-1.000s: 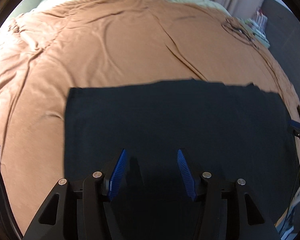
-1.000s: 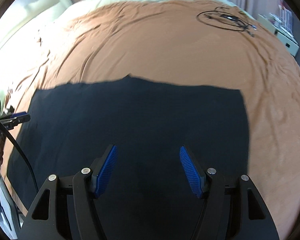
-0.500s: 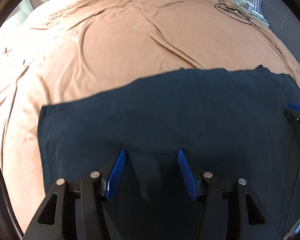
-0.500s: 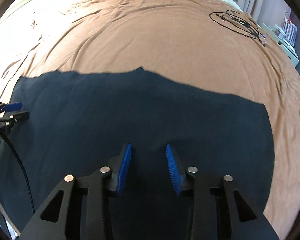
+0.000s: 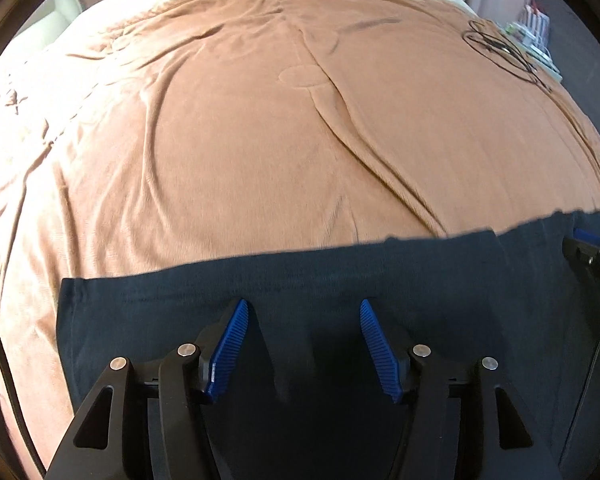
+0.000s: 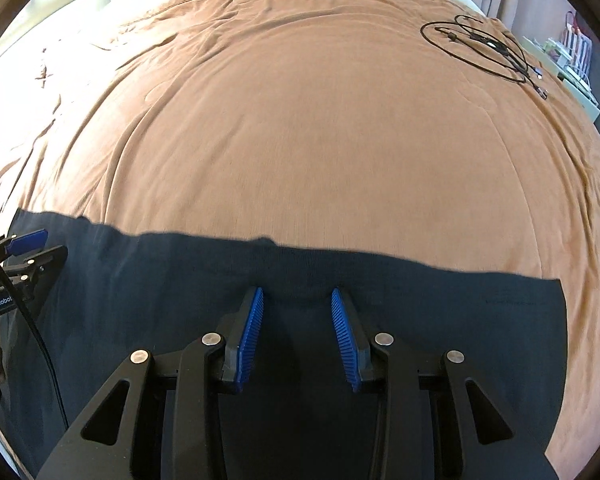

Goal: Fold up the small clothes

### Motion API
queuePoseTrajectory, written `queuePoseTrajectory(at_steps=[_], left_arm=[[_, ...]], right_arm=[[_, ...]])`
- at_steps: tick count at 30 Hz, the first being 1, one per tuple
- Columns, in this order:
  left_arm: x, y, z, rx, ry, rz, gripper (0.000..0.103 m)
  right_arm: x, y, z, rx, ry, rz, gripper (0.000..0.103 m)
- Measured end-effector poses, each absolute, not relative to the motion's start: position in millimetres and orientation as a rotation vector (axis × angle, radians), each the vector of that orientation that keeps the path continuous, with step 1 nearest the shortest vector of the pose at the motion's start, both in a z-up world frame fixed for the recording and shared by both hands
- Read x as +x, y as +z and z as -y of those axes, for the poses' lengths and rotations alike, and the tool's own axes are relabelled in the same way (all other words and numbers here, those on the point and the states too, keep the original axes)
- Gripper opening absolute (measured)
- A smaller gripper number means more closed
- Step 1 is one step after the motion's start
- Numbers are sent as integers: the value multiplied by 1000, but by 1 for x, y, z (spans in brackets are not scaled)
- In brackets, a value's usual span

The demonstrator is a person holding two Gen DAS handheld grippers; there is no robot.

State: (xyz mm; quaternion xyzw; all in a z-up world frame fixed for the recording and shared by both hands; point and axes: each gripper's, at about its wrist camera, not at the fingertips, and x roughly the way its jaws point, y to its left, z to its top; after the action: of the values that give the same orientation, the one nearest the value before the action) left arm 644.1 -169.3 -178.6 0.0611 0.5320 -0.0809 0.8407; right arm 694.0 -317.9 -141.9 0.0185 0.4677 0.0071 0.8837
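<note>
Dark garment [image 5: 340, 280], flat on a bed with a tan cover [image 5: 260, 140], filling the 6 o'clock half of both wrist views, far edge straight. Left gripper [image 5: 304, 350]: over the cloth, jaws apart and opening, pads clear of fabric; right gripper [image 6: 297, 334]: narrower gap, pads not pressing anything. Black cable coil [image 6: 484, 48]: on the cover at 2 o'clock.

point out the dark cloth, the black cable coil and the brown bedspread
dark cloth [image 6: 440, 300]: right wrist view, flat part near its far edge
black cable coil [image 6: 480, 46]: right wrist view, middle of the loops
brown bedspread [image 5: 240, 140]: left wrist view, bare wrinkled middle
</note>
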Motion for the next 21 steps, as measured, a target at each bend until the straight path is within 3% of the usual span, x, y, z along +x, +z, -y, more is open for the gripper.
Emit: queuePoseTrajectory(at_steps=[3, 15, 18, 21], left_arm=[[652, -178, 175, 139, -159, -1128, 68], [611, -157, 162, 69, -236, -1167, 66], [594, -160, 161, 62, -253, -1187, 66], [569, -163, 159, 65, -248, -1213, 66]], right_arm=[[704, -140, 317, 48, 4, -972, 33], [654, -124, 319, 100, 85, -985, 34], [633, -125, 310, 40, 95, -998, 57], [616, -130, 304, 11, 104, -1020, 61]])
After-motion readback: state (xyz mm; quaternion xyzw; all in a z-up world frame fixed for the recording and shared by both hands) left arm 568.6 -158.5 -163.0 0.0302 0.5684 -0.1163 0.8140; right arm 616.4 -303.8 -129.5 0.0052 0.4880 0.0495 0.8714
